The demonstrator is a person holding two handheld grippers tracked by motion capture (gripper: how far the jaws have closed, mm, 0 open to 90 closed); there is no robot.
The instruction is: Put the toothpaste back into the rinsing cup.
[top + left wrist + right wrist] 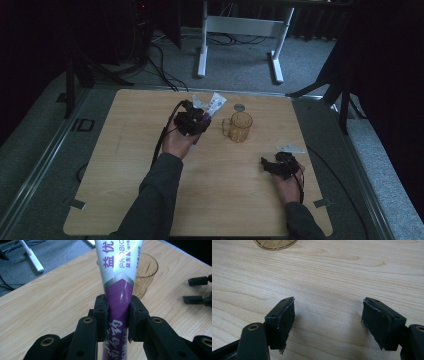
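Currently, step: I hold the toothpaste tube [120, 277] lifted just beside the amber mug [240, 126].
Left gripper [118, 315]: clenched on the tube's purple lower half.
Right gripper [328, 320]: released, jaws wide, resting low over the table [125, 165].
Next, I judge: swing the tube above the mug's mouth, lower it, let go.

A white-and-purple toothpaste tube [119, 285] stands clamped upright, just beside an amber glass mug [239, 127].
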